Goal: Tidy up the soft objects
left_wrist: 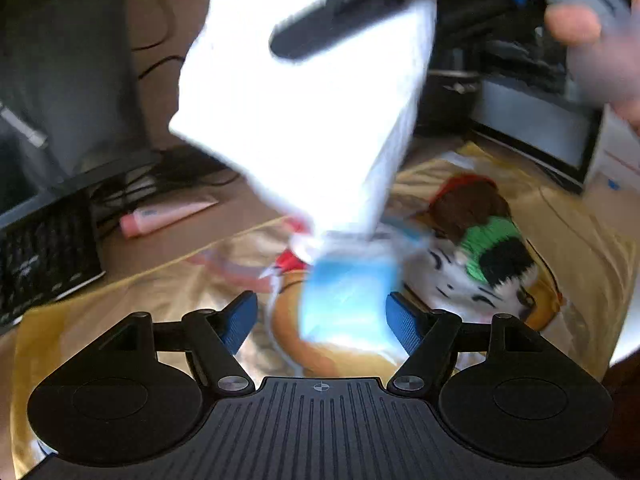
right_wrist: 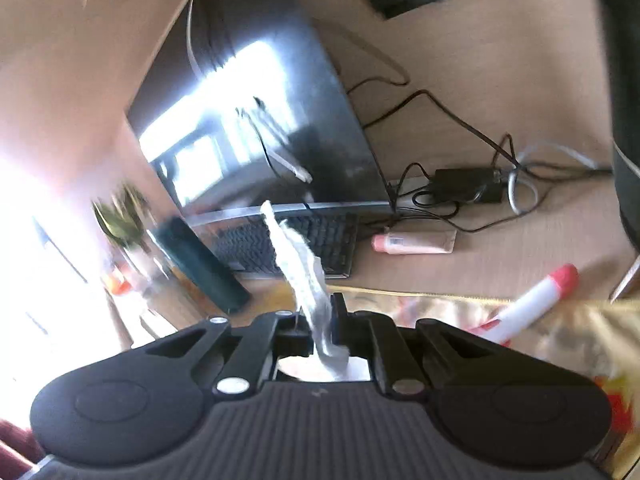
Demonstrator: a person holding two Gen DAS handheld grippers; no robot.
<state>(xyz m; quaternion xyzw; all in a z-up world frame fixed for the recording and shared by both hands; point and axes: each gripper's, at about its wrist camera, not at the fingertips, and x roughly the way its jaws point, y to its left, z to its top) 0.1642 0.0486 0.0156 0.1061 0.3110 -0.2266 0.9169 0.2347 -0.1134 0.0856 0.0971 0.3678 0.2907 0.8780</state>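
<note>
A white cloth (left_wrist: 296, 104) hangs in the air above a golden sheet (left_wrist: 580, 240), blurred by motion. My right gripper (right_wrist: 320, 328) is shut on the cloth's edge (right_wrist: 300, 272); one of its black fingers (left_wrist: 340, 20) crosses the cloth's top in the left wrist view. My left gripper (left_wrist: 322, 320) is open low over the sheet. A blurred light-blue soft item (left_wrist: 348, 300) sits between its blue pads (left_wrist: 240, 320); whether they touch it I cannot tell. A plush toy (left_wrist: 480, 236) in brown, green and black lies on the sheet to the right.
On the brown floor lie a pink tube (left_wrist: 168, 214), a black keyboard (right_wrist: 316, 240), a dark monitor (right_wrist: 260, 140), and cables with a power adapter (right_wrist: 468, 184). A red-and-white stick (right_wrist: 532, 304) rests on the sheet. A person's hand (left_wrist: 592, 40) is at the upper right.
</note>
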